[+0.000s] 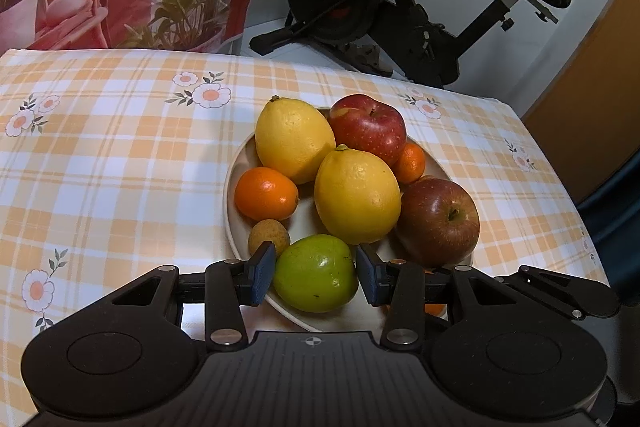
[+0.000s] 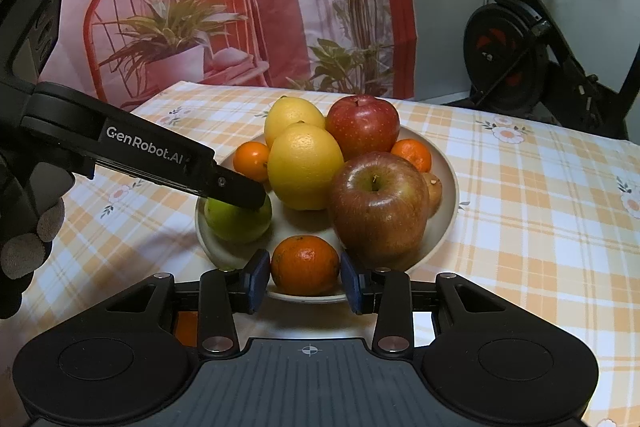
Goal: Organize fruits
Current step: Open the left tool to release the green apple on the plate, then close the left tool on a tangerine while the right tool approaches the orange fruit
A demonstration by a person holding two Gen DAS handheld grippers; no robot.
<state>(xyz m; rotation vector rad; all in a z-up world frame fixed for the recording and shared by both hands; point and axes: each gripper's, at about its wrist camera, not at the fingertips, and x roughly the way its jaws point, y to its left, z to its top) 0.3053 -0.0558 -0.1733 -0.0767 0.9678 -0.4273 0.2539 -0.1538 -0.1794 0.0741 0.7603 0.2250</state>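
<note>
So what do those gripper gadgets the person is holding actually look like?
Both are matte black plastic. Each gripper, left and right, has a ribbed centre plate with a small crosshair mark, round discs on either side, silver rivets on hinged links, and dark blue pads on its fingers. The left one's side reads "GenRobot.AI" in white. The person's hand wears a grey-tipped black glove.

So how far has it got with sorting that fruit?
Nothing looks sorted yet: lemons, apples and mandarins all sit mixed on one plate. In hand: the left claw is open around the green fruit, the right claw open around a mandarin. All the sorting remains.
</note>
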